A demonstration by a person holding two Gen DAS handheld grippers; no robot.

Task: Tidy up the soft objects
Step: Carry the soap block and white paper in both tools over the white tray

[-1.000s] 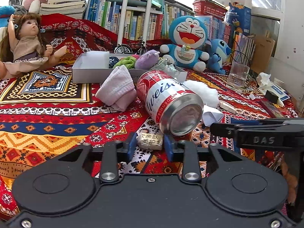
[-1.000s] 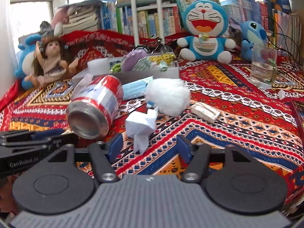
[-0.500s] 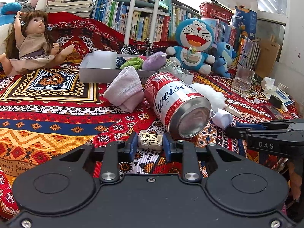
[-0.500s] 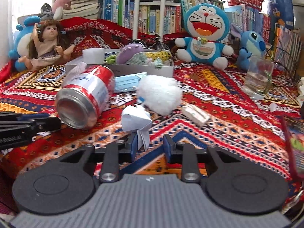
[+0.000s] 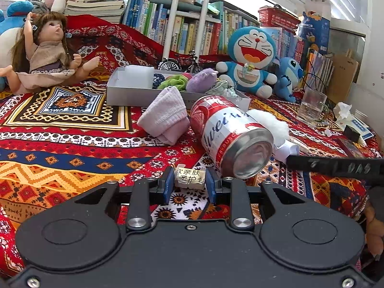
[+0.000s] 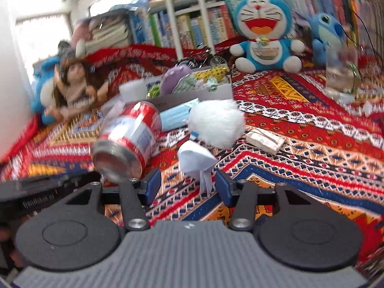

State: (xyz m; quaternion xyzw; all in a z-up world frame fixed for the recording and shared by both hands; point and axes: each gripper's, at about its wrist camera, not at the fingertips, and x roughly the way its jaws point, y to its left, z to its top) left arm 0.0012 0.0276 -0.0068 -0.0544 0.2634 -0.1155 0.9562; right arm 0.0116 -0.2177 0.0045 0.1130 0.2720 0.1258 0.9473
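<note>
The left tool (image 5: 187, 183) clamps a small tissue packet (image 5: 190, 179) between its blue pads, low over the patterned cloth (image 5: 72, 144). The right tool (image 6: 186, 187) has just been opening; its jaws stand apart around a folded white paper (image 6: 196, 162) without pressing it. Beyond lie a beer can (image 5: 231, 136), a pink sock (image 5: 165, 117) and a white fluffy ball (image 6: 216, 126), then the grey box (image 5: 124, 93) of soft things.
</note>
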